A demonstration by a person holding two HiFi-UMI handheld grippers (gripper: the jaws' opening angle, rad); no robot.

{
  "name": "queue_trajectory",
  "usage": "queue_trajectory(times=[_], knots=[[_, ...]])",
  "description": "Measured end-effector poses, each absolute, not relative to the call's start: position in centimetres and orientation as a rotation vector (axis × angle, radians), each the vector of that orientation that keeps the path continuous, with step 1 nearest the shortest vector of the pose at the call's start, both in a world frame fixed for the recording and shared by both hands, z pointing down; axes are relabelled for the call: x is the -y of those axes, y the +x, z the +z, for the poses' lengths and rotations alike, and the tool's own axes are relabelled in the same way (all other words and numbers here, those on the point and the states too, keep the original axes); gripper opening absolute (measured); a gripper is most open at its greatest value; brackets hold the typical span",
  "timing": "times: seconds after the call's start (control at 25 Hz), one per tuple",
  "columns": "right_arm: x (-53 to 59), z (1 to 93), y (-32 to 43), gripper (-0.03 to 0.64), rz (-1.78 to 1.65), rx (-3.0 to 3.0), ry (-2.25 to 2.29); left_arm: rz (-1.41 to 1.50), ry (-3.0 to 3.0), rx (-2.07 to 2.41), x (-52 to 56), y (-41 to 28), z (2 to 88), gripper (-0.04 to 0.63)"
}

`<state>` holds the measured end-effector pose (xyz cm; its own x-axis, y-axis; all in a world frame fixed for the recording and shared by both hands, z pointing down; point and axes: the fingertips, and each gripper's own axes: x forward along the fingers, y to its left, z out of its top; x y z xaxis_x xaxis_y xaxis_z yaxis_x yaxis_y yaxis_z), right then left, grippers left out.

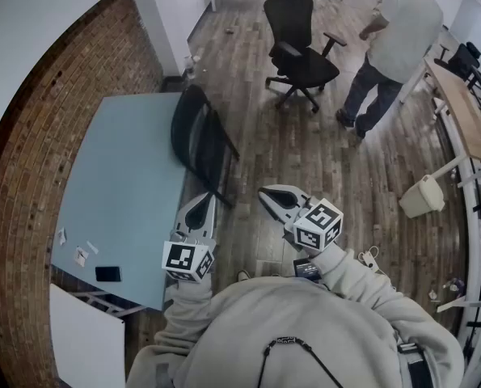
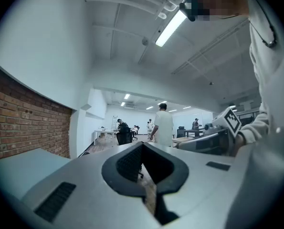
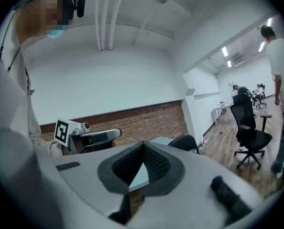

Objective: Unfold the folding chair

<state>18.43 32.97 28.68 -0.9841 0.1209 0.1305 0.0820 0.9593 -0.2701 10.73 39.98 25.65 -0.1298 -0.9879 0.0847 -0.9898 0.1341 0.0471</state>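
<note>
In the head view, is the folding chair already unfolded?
No, the folding chair is folded flat, leaning against the edge of the blue table.

I held the left gripper (image 1: 204, 201) roughly level ahead of my chest, its jaws closed with nothing between them. The right gripper (image 1: 269, 194) sat near it, angled inward, jaws likewise together and empty.

Folding chair (image 1: 198, 140) on wood floor (image 1: 297, 164) beside table (image 1: 127, 184)
</note>
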Motion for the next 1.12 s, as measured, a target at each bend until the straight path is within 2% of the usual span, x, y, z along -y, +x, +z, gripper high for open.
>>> queue_trajectory(times=[0.24, 0.48, 0.72, 0.96, 1.12], knots=[[-30.1, 32.2, 21.2, 0.006, 0.481, 2.950, -0.151, 0.050, 2.017, 2.291, -37.6, 12.9, 27.0, 0.005], [-25.8, 33.9, 17.7, 0.006, 0.475, 2.950, -0.128, 0.031, 1.993, 2.287, -34.7, 9.1, 29.2, 0.005], [-20.2, 35.4, 6.8, 0.006, 0.412, 2.908, -0.116, -0.031, 2.007, 2.300, -28.8, -2.2, 30.3, 0.005], [-12.0, 30.8, -7.3, 0.006, 0.361, 2.954, 0.006, 0.074, 2.158, 2.254, -21.2, -15.5, 27.5, 0.005], [-5.5, 28.8, -13.1, 0.006, 0.311, 2.999, 0.129, 0.203, 2.215, 2.177, -14.1, -22.4, 27.5, 0.005]])
